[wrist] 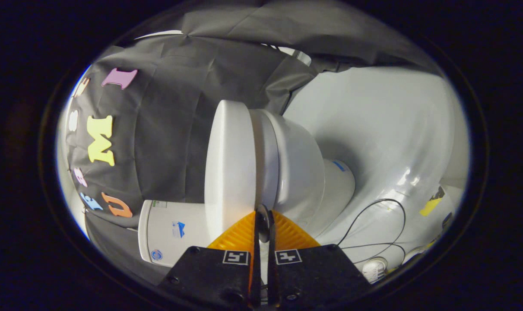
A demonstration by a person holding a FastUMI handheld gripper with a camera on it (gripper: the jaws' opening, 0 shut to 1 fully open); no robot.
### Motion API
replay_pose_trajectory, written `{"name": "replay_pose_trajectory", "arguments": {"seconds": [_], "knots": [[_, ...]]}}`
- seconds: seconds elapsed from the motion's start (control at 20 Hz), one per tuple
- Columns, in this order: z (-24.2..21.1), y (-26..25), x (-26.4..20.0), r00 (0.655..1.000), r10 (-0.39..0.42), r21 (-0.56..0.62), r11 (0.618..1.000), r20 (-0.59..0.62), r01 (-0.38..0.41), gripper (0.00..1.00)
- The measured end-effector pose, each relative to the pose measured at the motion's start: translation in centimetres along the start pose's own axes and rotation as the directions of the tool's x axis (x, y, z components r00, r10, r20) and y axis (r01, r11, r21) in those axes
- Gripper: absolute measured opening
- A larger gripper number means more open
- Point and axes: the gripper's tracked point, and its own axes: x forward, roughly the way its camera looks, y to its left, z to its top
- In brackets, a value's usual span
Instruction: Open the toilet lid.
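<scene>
The white toilet appears turned on its side in the gripper view. Its lid (229, 164) lies flat against the seat (264, 160), with the bowl (300, 168) beyond the seat. The tank (166, 233) sits behind the lid, by the black cloth wall. My gripper (261, 214) reaches the lid's rim at the seam between lid and seat. Its orange fingers (237, 233) are almost together, pressing on a small grey tab (264, 224) at that rim.
The toilet's foot (339, 181) stands on a glossy white floor (395, 129). Thin black cables (375, 216) loop across the floor near a strip of yellow tape (432, 203). A small white object (373, 268) lies beside my gripper's body.
</scene>
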Motion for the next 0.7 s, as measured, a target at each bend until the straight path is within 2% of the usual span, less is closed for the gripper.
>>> {"name": "replay_pose_trajectory", "arguments": {"seconds": [0.2, 0.4, 0.55, 0.7], "knots": [[-0.1, 0.4, -0.1, 1.000, -0.009, 0.088, 0.996, -0.020, 0.011, 0.09], [-0.3, 1.0, -0.2, 0.999, -0.052, 0.009, 0.999, 0.001, 0.052, 0.07], [0.1, 2.0, -0.8, 1.000, -0.023, 0.013, 1.000, 0.015, 0.022, 0.05], [-0.1, 2.8, -1.1, 0.999, -0.029, -0.026, 0.999, 0.035, 0.030, 0.04]]}}
